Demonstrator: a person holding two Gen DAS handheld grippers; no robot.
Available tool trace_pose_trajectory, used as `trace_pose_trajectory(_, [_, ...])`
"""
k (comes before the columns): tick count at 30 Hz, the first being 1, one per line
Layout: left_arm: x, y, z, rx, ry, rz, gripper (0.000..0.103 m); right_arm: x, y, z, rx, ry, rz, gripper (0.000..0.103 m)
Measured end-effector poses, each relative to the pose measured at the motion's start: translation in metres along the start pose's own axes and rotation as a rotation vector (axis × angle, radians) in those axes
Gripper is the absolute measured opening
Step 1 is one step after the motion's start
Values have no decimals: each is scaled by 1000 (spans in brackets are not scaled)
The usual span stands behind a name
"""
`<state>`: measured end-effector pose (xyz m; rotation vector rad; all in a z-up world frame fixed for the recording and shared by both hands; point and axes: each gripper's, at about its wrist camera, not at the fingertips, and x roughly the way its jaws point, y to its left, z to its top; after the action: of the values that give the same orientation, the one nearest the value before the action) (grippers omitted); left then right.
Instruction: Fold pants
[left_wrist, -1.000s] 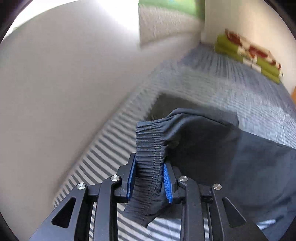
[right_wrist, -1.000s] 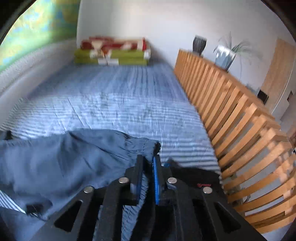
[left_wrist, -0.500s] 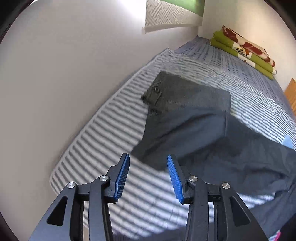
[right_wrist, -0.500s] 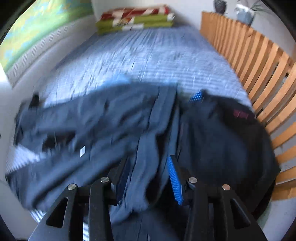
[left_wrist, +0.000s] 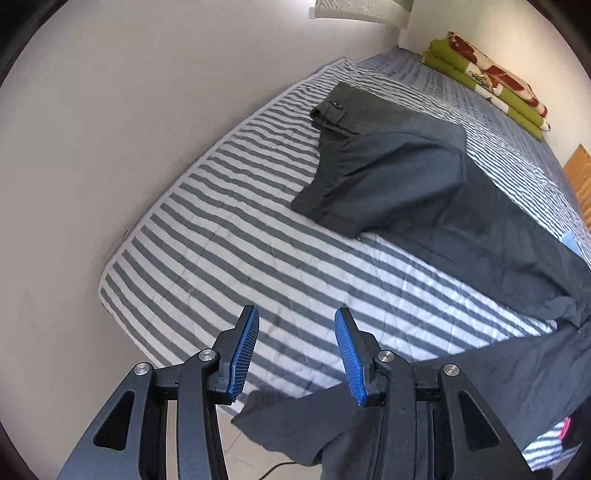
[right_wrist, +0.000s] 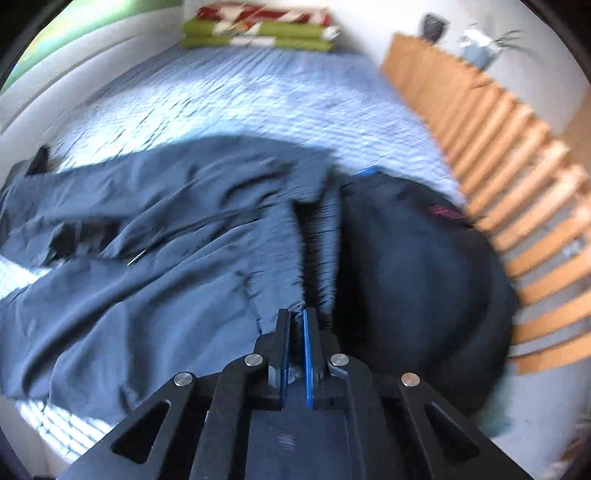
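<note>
Nearest, the right gripper (right_wrist: 295, 350) looks pinched onto the pants (right_wrist: 155, 258) near their waistband, though blur obscures it; the left gripper (left_wrist: 295, 354) hangs apart, empty, above the leg trailing off the bed (left_wrist: 229, 258), so catch that hem squarely

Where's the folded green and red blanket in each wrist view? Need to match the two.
Left wrist: folded green and red blanket sits top right, at the far end of the striped bed.
Right wrist: same blanket sits top centre, blurred.
Shared landmark: the wooden slatted rail, on the right in both.
</note>
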<state>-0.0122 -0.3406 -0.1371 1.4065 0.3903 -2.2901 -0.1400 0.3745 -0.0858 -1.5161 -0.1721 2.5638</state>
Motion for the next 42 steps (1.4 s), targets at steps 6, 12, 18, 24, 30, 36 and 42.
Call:
trace_pose_trajectory(6, [-4, 13, -15, 17, 2, -18, 47, 7, -25, -10, 10, 43, -119, 6])
trace_pose_trajectory(12, [0, 47, -59, -32, 62, -91, 58, -16, 2, -15, -11, -27, -152, 18])
trace_pose_trajectory(18, [7, 60, -98, -96, 136, -200, 65, -58, 83, -24, -122, -120, 56, 35])
trace_pose_trajectory(24, [31, 27, -104, -54, 179, -252, 60, -68, 211, -56, -355, -106, 241, 40])
trace_pose_trajectory(30, [36, 2, -95, 41, 161, -173, 18, -89, 293, -84, -475, -147, 271, 40])
trace_pose_trajectory(36, [29, -5, -79, 63, 132, -154, 8, -114, 322, -90, -506, -190, 296, 40])
trace_pose_trajectory(42, [23, -9, -67, 65, 114, -142, 6, -119, 326, -89, -514, -202, 299, 40])
